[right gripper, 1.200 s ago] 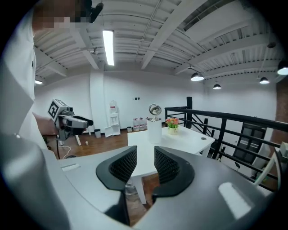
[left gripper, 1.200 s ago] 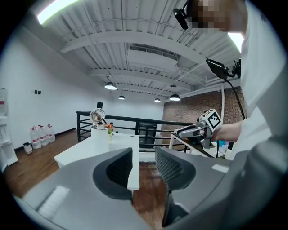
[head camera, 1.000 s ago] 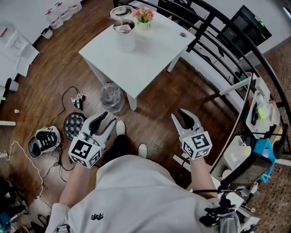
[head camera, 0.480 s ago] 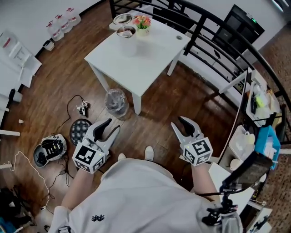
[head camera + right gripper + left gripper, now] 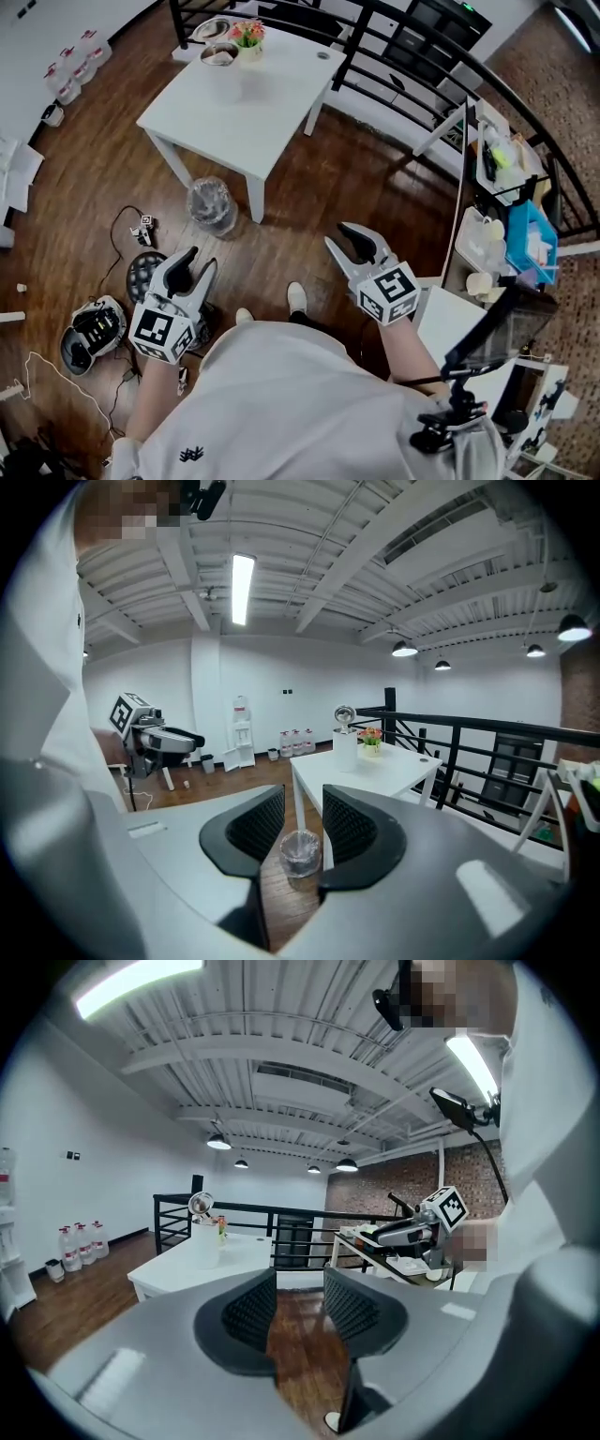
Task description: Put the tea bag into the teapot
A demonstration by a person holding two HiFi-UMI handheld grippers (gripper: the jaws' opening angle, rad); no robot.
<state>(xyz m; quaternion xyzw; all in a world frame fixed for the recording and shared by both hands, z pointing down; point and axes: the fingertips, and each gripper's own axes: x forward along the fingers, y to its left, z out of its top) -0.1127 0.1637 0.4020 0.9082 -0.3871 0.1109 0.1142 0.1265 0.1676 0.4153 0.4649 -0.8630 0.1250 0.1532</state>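
1. Black ribbed pads on the left gripper [image 5: 197,265] stand apart with nothing between them, and it hangs low by the person's left hip. The right gripper [image 5: 339,236] is empty too. Its jaws are easing together just now, with only distant floor seen through the gap.
2. Wooden floor near the left foot carries loose cables [image 5: 127,225] and a dark round device [image 5: 89,328]. Walking forward with eyes on the table could catch a foot there.
3. Further on, a plastic-lined bin [image 5: 211,204] stands just beside the near leg of the white table [image 5: 272,108]. A low-swinging gripper could knock it over on the approach.
4. At the table's far end stands what I take for the teapot [image 5: 346,747], a white cylinder with a shiny metal top, just beside a small pot of flowers [image 5: 247,34]. A careless reach might tip either one.
5. The tea bag cannot be made out in any view; it probably lies among those far items. If the right jaws finish closing before they arrive, they will have to reopen to pick it up.
6. The teapot sits well apart from both grippers, ahead and slightly left, beyond the bin.
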